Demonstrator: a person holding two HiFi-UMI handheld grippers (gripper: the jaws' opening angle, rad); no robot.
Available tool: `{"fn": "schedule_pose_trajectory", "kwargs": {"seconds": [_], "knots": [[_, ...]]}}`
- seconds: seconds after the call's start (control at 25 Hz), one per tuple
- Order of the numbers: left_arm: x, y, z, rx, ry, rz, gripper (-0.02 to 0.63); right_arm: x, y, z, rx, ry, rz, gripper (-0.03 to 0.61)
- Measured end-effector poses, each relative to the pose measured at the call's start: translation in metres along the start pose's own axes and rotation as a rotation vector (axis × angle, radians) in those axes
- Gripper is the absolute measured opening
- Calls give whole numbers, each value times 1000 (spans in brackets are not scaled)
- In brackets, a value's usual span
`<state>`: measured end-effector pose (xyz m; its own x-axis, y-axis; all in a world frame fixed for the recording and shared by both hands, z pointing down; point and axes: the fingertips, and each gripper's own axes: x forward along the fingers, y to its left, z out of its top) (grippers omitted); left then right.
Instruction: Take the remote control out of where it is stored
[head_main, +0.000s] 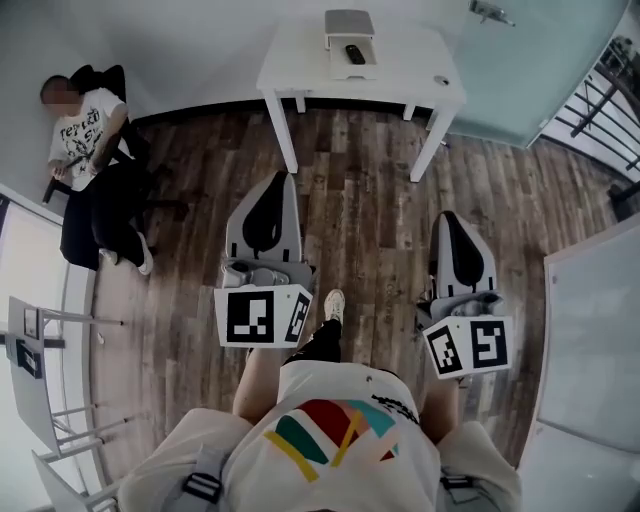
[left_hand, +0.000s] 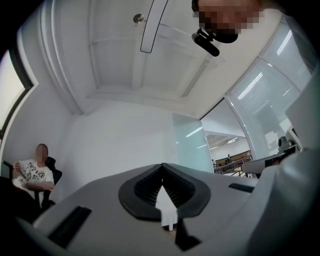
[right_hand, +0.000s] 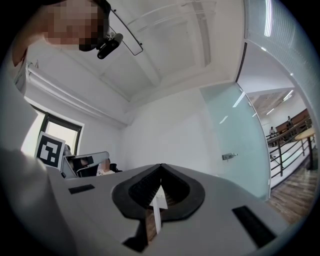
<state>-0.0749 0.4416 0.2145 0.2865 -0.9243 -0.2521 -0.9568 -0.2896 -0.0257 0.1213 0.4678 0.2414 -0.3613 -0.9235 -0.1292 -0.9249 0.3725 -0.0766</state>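
Your left hand-held gripper (head_main: 284, 180) is clenched: in the left gripper view its two ribbed jaws meet at the tips with nothing between them, and it points out over the wooden floor (head_main: 370, 200). Your right hand-held gripper (head_main: 446, 216) is clenched and empty too, its jaws pressed together at the tips, held just to the right of the left one and at about the same height. The remote control (head_main: 355, 54) lies well ahead of both hand-held grippers, roughly on a line between them. It is a small dark bar lying in an open white box (head_main: 352, 68) that stands on the white table (head_main: 300, 60) against the far wall. Neither hand-held gripper touches the table or the box. Far off to the left of your left hand-held gripper, a seated person (head_main: 85, 130) sits by the wall. Beyond and to the right of your right hand-held gripper stands a frosted glass door (head_main: 540, 70).
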Motion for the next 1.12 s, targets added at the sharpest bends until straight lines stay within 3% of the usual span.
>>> {"fn": "schedule_pose_trajectory", "kwargs": {"seconds": [0.24, 0.52, 1.12], "knots": [[78, 31, -1, 22, -33, 0, 6, 86, -16, 8, 8, -18, 17, 2], [133, 65, -12, 24, -39, 2, 6, 152, -22, 1, -4, -2, 25, 2], [178, 87, -33, 13, -18, -6, 6, 195, -43, -12, -13, 46, -21, 2]]}}
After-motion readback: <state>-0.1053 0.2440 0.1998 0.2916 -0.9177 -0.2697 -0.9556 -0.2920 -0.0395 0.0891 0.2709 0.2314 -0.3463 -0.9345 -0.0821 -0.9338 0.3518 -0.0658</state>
